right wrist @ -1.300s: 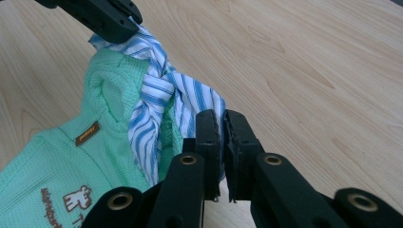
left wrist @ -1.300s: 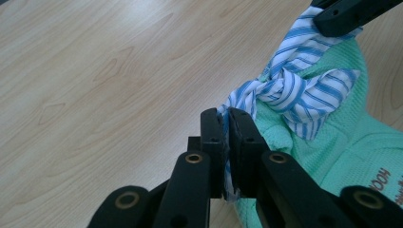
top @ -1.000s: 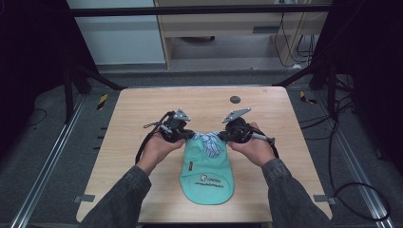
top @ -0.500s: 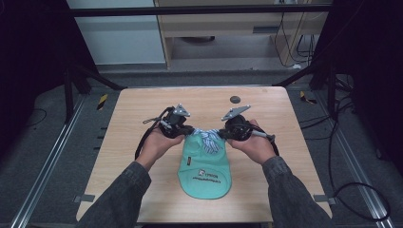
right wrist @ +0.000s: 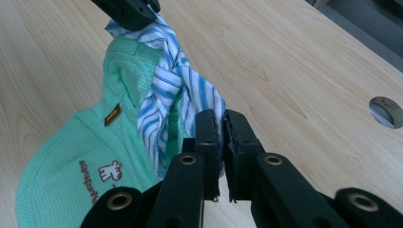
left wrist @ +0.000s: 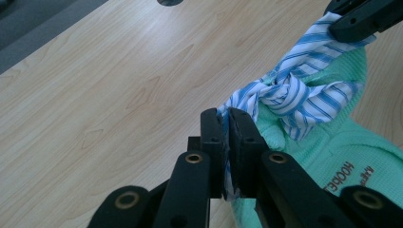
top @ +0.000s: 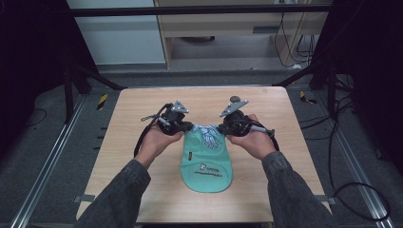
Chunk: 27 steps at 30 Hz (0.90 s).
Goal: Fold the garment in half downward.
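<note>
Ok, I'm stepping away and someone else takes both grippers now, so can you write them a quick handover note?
Left gripper: shut on one end of the striped tie.
Right gripper: shut on the other end of the striped tie.
The green bib lies flat on the wooden table, neck end away from the person, both hands at that end.
Done: the two tie ends are crossed into a loose knot at the neck.
Left, probably: pull the ends apart to snug the knot, then let go. A small round thing lies behind the right gripper.
</note>
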Motion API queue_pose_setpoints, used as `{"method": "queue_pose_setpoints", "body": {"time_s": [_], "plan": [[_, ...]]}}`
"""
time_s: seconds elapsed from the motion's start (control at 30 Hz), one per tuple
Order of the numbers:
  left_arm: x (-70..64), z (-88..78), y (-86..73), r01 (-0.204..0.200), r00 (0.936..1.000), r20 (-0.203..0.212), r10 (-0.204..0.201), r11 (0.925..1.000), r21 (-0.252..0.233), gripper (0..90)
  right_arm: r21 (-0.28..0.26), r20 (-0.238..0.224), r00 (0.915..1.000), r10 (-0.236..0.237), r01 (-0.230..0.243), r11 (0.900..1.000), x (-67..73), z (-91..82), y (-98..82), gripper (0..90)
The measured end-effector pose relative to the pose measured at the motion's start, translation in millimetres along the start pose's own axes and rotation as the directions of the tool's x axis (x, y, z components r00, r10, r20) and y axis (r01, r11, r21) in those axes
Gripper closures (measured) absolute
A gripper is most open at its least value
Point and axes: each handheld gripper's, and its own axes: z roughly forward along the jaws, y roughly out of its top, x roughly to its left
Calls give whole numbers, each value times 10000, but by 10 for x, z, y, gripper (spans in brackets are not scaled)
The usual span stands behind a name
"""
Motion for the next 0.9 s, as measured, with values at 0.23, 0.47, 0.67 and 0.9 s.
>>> {"method": "queue_pose_setpoints", "body": {"time_s": [0.23, 0.47, 0.67, 0.9], "plan": [[-5, -10, 17, -56, 9999, -110, 55, 9999, -124, 853, 163, 128, 9996, -251, 248, 9996, -3, -26, 49, 851], [-2, 2, 44, -88, 9999, -127, 87, 9999, -90, 852, 130, 171, 9994, -304, 302, 9995, -33, -41, 64, 851], [27, -4, 84, -32, 9999, -156, 30, 9999, -155, 853, 69, 163, 9995, -274, 273, 9996, -61, -36, 71, 851], [64, 33, 134, -57, 9996, -260, 55, 10000, -74, 852, 49, 320, 9994, -154, 152, 9999, -132, 26, 91, 851]]}}
